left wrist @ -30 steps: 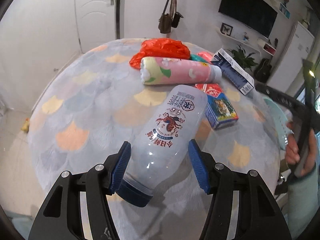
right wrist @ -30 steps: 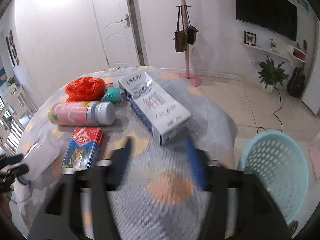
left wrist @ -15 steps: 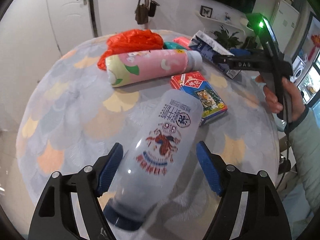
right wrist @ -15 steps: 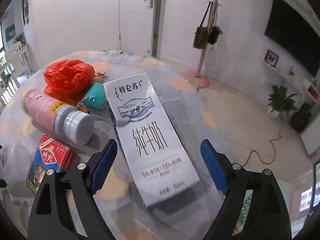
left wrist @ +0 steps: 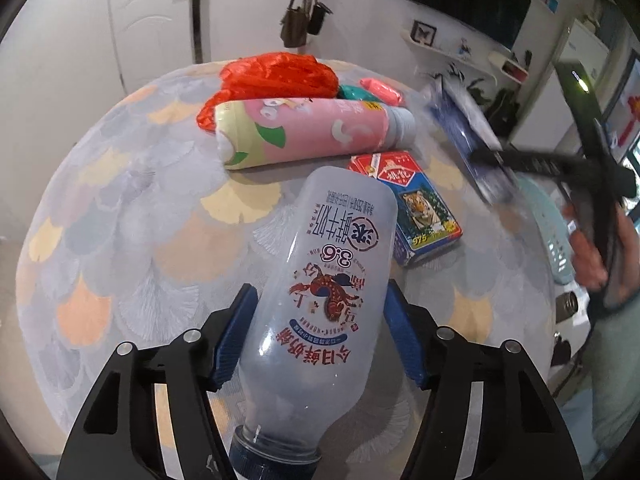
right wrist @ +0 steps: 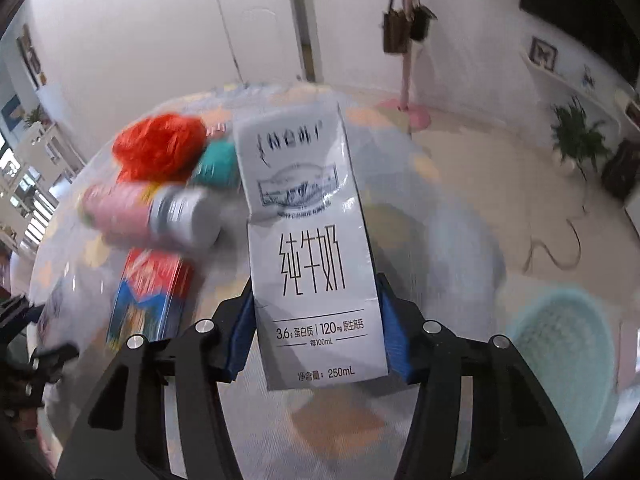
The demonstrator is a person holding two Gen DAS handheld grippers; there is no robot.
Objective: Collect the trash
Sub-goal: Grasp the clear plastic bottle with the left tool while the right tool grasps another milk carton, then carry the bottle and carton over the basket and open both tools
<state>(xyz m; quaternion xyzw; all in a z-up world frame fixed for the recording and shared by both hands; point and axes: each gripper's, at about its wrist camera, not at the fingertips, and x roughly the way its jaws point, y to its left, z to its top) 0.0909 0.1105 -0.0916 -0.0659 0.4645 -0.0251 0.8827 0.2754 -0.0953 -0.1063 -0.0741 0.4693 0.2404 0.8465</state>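
A translucent milk bottle [left wrist: 332, 248] with a blue cap lies on the round table, its cap end toward me. My left gripper [left wrist: 320, 292] straddles its body; the jaws are closing and both blue pads touch its sides. A white milk carton [right wrist: 304, 216] sits between the pads of my right gripper [right wrist: 316, 292], whose jaws are closing and press its two edges. The carton looks sharp against a blurred table. In the left wrist view the same carton [left wrist: 468, 136] shows blurred at the right, beside a person's hand [left wrist: 588, 256].
On the patterned tablecloth [left wrist: 120, 220] lie a pink bottle [left wrist: 312, 132], a crumpled red plastic bag [left wrist: 280, 76], a teal wrapper [left wrist: 356, 92] and a tiger-printed card box [left wrist: 416, 204]. A pale teal basket [right wrist: 568, 360] stands on the floor beside the table's right edge.
My left jaws widened, then came in onto the bottle as the gripper slid further along it. My right gripper reached the milk carton and its wide jaws closed on it.
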